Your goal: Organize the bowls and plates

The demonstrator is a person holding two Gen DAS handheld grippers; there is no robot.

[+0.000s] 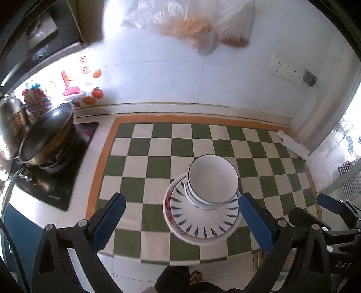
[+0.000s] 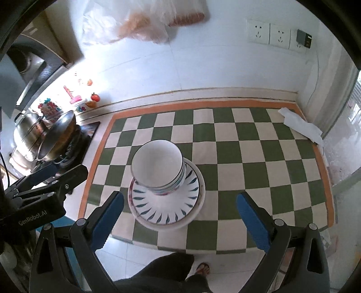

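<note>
Bowls (image 1: 212,182) sit nested on stacked plates (image 1: 203,216) on the checkered mat (image 1: 158,144). Your left gripper (image 1: 182,222) and right gripper (image 2: 180,218) both gape wide, holding nothing.

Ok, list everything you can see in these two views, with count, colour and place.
bowls: nested stack, count unclear, white with dark rims, on the plates
plates: two, top one white with blue leaf marks, mid-mat
checkered mat: one, green and white with orange border, on the counter
wok: one, metal, on the stove, left
steel pot: one, silver, behind the wok
white cloth: one, mat's far right corner
plastic bags: clear, hanging on the wall
wall sockets: white, upper right
left tool: open, empty
right tool: open, empty
</note>
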